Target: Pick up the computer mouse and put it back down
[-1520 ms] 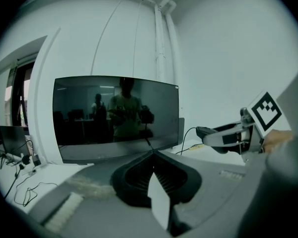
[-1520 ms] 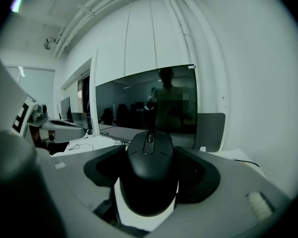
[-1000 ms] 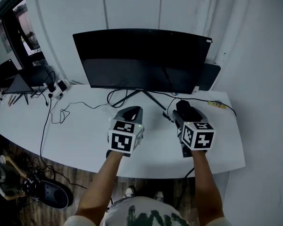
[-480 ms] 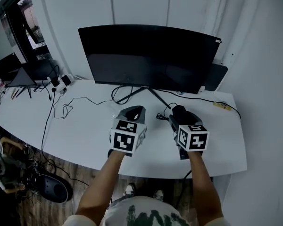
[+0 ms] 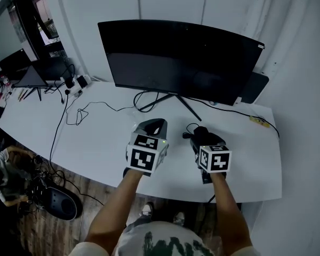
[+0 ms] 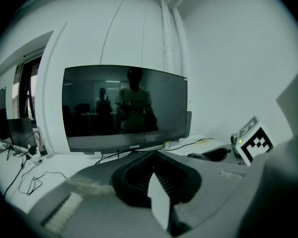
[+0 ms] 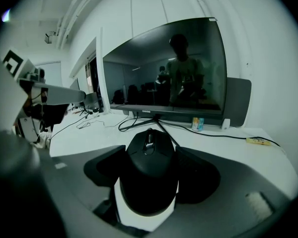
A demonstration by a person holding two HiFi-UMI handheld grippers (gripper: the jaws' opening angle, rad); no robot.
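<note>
Right gripper view first: finds the black computer mouse [image 7: 148, 182] clamped by its two flanks between the dark pads of the right gripper [image 7: 150, 155], scroll wheel up and nose pointing away toward the monitor stand. Hangs low over the right part of the white desk [image 5: 101, 143], in front of the curved monitor [image 5: 181, 57]; cannot say whether the underside already meets the desktop. Looks light and rigid, a hard plastic shell with a smooth, probably slick domed back. Best taken just as here, across the side walls at the waist, never on the buttons or wheel. Should need only a modest squeeze, and deserves a flat, gentle set-down rather than a drop. Seems to trail a thin cable [image 5: 188, 128], looped on the desk just ahead and liable to tug. Further left, shows the left gripper [image 6: 151, 152] pinched together on nothing, hovering beside the right one. As for containers, offers only a small printed can [image 7: 197, 124] by the monitor foot, contents not visible. Beyond that, loose black cables [image 5: 77, 113] strewn across the desk's left side.
</note>
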